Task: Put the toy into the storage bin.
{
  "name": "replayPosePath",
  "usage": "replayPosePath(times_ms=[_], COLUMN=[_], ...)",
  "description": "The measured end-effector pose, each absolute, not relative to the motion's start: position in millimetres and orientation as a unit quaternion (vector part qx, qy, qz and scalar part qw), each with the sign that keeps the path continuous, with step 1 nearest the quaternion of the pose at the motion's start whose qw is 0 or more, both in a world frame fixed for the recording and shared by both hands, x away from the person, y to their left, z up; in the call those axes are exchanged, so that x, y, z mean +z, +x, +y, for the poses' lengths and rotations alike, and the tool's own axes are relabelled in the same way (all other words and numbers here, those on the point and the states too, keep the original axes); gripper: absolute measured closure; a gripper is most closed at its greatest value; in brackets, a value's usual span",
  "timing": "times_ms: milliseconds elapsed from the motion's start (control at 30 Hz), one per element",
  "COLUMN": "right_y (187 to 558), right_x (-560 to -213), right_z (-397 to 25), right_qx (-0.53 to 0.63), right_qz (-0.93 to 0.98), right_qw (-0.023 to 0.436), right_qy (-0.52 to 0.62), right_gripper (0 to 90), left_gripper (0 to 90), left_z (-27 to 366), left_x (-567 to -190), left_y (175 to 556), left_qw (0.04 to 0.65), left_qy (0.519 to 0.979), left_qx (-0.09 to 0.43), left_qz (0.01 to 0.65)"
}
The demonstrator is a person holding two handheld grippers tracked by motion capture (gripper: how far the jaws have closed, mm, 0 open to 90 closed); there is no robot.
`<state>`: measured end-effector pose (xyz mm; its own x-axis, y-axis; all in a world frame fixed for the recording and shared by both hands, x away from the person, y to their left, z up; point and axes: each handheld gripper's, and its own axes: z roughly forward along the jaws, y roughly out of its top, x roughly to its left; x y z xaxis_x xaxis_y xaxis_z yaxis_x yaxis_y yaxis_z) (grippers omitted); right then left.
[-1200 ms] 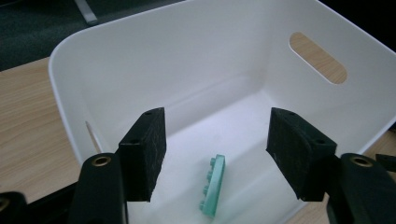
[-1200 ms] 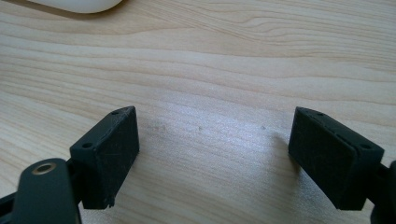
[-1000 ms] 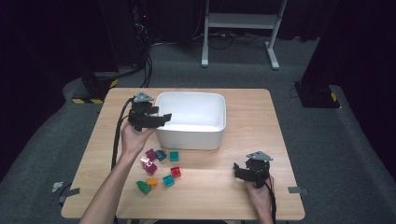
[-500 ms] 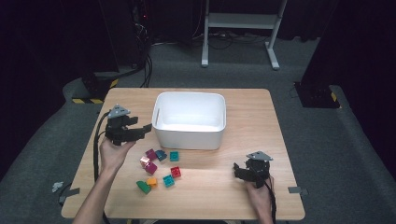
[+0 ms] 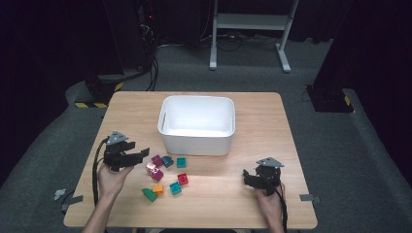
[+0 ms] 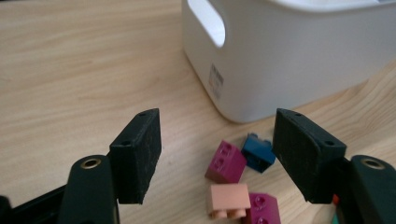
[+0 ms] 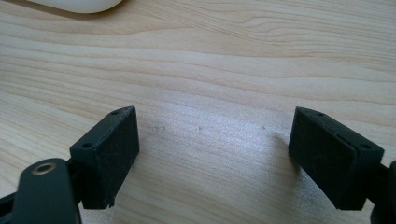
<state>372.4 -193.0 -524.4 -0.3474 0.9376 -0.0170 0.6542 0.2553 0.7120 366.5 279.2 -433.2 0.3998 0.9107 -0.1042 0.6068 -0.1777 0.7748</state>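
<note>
Wooden tabletop (image 5: 272, 121): my left claw (image 6: 217, 154) gapes wide near magenta brick (image 6: 226, 161), light, rigid, slick; I'd pinch its flat sides.

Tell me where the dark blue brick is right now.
In the high view the dark blue brick lies on the table just in front of the white bin, between a magenta brick and a teal brick.

The white bin (image 5: 197, 125) stood mid-table, blocking the way just beyond the scattered blocks (image 5: 165, 174), with bare wood open to its left, right and far side. The left gripper (image 5: 141, 154) hung with jaws wide just left of the blocks, nothing between them. Bare table (image 5: 272, 121) lay open ahead of the right gripper (image 5: 248, 177).
</note>
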Motion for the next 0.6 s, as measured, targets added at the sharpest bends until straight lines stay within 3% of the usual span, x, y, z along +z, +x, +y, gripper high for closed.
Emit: replayPosePath(times_ms=[600], right_y=[372.3], right_x=[-524.4], right_z=[-192.9], right_qx=[0.312], right_qz=[0.759], right_qw=[0.227], right_qy=[0.525], right_gripper=[16.1], left_gripper=[35.8], left_z=[269.0], left_x=[-485.4], left_y=[362.2], left_qw=[0.362], left_qy=[0.76], left_qx=[0.172], left_qz=[0.512])
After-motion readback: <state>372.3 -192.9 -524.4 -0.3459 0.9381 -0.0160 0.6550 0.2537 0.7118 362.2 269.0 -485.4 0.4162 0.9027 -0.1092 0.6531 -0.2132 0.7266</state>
